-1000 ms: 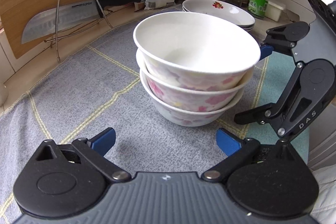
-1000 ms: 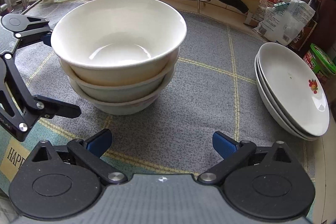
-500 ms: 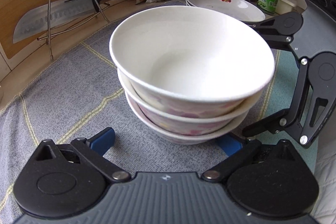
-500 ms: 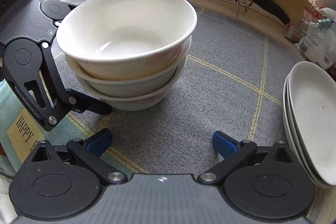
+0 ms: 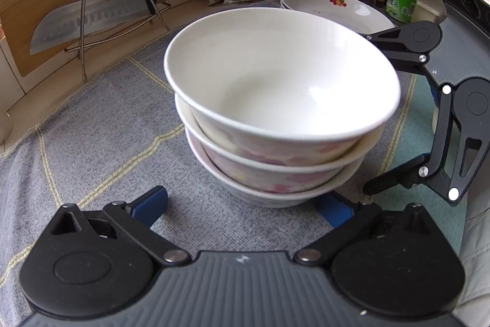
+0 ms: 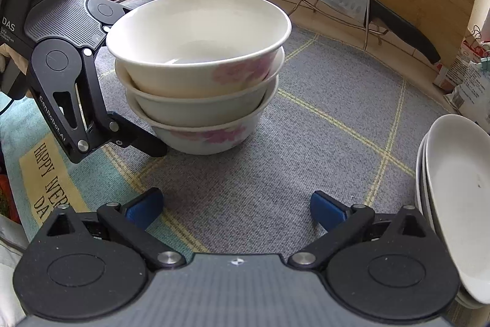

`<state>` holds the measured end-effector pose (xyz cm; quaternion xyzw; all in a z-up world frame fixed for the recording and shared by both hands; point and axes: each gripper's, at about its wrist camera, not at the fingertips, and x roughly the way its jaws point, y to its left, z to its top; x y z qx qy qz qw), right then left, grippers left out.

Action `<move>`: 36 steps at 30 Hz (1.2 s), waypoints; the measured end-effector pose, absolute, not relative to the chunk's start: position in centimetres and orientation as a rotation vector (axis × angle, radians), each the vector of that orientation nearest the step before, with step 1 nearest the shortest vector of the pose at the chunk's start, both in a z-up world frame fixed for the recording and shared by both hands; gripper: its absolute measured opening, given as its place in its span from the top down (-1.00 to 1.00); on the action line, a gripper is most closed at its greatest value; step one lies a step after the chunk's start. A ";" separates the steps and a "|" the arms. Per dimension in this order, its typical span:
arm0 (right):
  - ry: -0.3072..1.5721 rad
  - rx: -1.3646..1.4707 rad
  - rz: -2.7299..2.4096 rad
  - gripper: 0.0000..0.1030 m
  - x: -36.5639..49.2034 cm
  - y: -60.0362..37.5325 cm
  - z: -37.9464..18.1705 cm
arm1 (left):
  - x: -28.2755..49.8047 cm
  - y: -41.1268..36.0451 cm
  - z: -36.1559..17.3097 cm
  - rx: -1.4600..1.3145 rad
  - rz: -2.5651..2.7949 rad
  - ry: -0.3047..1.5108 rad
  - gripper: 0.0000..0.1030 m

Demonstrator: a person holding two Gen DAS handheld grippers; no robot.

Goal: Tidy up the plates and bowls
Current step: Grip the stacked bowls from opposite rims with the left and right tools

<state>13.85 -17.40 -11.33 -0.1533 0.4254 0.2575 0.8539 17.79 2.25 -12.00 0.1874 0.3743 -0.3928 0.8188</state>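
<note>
Left claw (image 5: 242,206) is spread wide, straddling the base of the bowl stack (image 5: 275,124); contact can't be told. Right claw (image 6: 235,209) also gapes wide, holding nothing, a little short of the stack on the grey mat (image 6: 306,143). Three bowls nested. Plate stack (image 6: 453,198) sits off to the right, at least three plates. One knife (image 6: 352,5) rests on its rack behind.
</note>
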 end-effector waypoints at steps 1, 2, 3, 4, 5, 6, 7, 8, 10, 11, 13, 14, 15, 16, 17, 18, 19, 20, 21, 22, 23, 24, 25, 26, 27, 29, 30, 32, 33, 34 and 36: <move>0.904 -0.324 0.536 -1.00 14.0 -17.2 -11.3 | 17.8 2.3 -12.0 0.400 -0.842 0.794 -1.00; 0.917 -0.326 0.531 -1.00 14.1 -17.1 -11.3 | 17.8 2.3 -12.0 0.401 -0.845 0.792 -1.00; 0.926 -0.327 0.526 -1.00 14.3 -16.9 -11.2 | 17.8 2.3 -12.0 0.403 -0.846 0.793 -1.00; 0.930 -0.329 0.524 -1.00 14.4 -16.8 -11.2 | 17.8 2.2 -12.0 0.407 -0.848 0.797 -1.00; 0.935 -0.332 0.525 -1.00 14.7 -16.6 -11.2 | 17.9 2.2 -12.0 0.410 -0.851 0.800 -0.99; 0.940 -0.337 0.529 -1.00 14.9 -16.5 -11.2 | 17.9 2.2 -12.0 0.414 -0.858 0.800 -0.99; 0.945 -0.342 0.535 -1.00 15.2 -16.3 -11.2 | 18.0 2.2 -12.0 0.417 -0.865 0.798 -0.99; 0.948 -0.347 0.542 -1.00 15.4 -16.3 -11.2 | 18.1 2.2 -12.0 0.419 -0.871 0.796 -0.99; 0.956 -0.356 0.550 -1.00 15.9 -16.0 -11.2 | 18.1 2.3 -12.0 0.428 -0.884 0.795 -0.99; 0.959 -0.361 0.555 -1.00 16.1 -15.9 -11.2 | 18.2 2.3 -12.0 0.432 -0.891 0.796 -0.99; 0.963 -0.371 0.565 -1.00 16.5 -15.7 -11.2 | 18.4 2.3 -11.9 0.443 -0.903 0.799 -0.99; 0.969 -0.373 0.570 -1.00 16.6 -15.6 -11.1 | 18.4 2.3 -11.9 0.447 -0.908 0.802 -0.99; 0.970 -0.381 0.575 -1.00 16.8 -15.4 -11.1 | 18.5 2.2 -11.9 0.452 -0.911 0.805 -0.99; 0.967 -0.395 0.579 -1.00 17.0 -15.2 -11.0 | 18.5 2.2 -11.8 0.459 -0.915 0.806 -0.99; 0.959 -0.409 0.582 -1.00 17.1 -15.0 -10.9 | 18.5 2.1 -11.8 0.464 -0.919 0.806 -0.99; 0.951 -0.421 0.588 -1.00 17.2 -14.8 -10.8 | 18.6 2.1 -11.8 0.467 -0.923 0.808 -0.99; 0.946 -0.427 0.599 -1.00 17.4 -14.7 -10.7 | 18.6 2.1 -11.8 0.469 -0.930 0.811 -0.97; 0.941 -0.428 0.610 -1.00 17.5 -14.6 -10.5 | 18.6 2.0 -11.7 0.473 -0.934 0.812 -0.96; 0.934 -0.430 0.621 -1.00 17.6 -14.5 -10.4 | 18.6 2.0 -11.7 0.478 -0.939 0.811 -0.93; 0.931 -0.431 0.629 -0.98 17.7 -14.5 -10.2 | 18.6 1.8 -11.6 0.485 -0.946 0.809 -0.90; 0.929 -0.433 0.638 -0.96 17.8 -14.5 -10.1 | 18.6 1.8 -11.6 0.490 -0.951 0.809 -0.87; 0.930 -0.435 0.649 -0.92 17.9 -14.4 -10.0 | 18.6 1.7 -11.5 0.493 -0.957 0.808 -0.81; 0.931 -0.443 0.663 -0.86 17.9 -14.3 -9.9 | 18.6 1.6 -11.4 0.497 -0.964 0.807 -0.76; 0.930 -0.449 0.677 -0.83 18.1 -14.3 -9.9 | 18.7 1.5 -11.4 0.503 -0.970 0.806 -0.75; 0.930 -0.451 0.687 -0.79 18.1 -14.2 -9.9 | 18.7 1.5 -11.3 0.510 -0.973 0.805 -0.73; 0.933 -0.449 0.709 -0.70 18.0 -14.0 -9.7 | 18.7 1.3 -11.2 0.520 -0.982 0.802 -0.69; 0.934 -0.449 0.717 -0.66 18.0 -14.0 -9.7 | 18.6 1.3 -11.2 0.527 -0.987 0.801 -0.66; 0.937 -0.444 0.731 -0.61 17.9 -14.0 -9.6 | 18.7 1.3 -11.2 0.531 -0.997 0.803 -0.62; 0.938 -0.442 0.736 -0.59 17.9 -13.9 -9.6 | 18.7 1.3 -11.2 0.529 -1.000 0.806 -0.59; 0.938 -0.443 0.739 -0.58 17.9 -14.0 -9.6 | 18.7 1.3 -11.1 0.526 -1.007 0.810 -0.54; 0.938 -0.440 0.748 -0.55 17.7 -14.1 -9.5 | 18.6 1.3 -11.1 0.530 -1.016 0.809 -0.51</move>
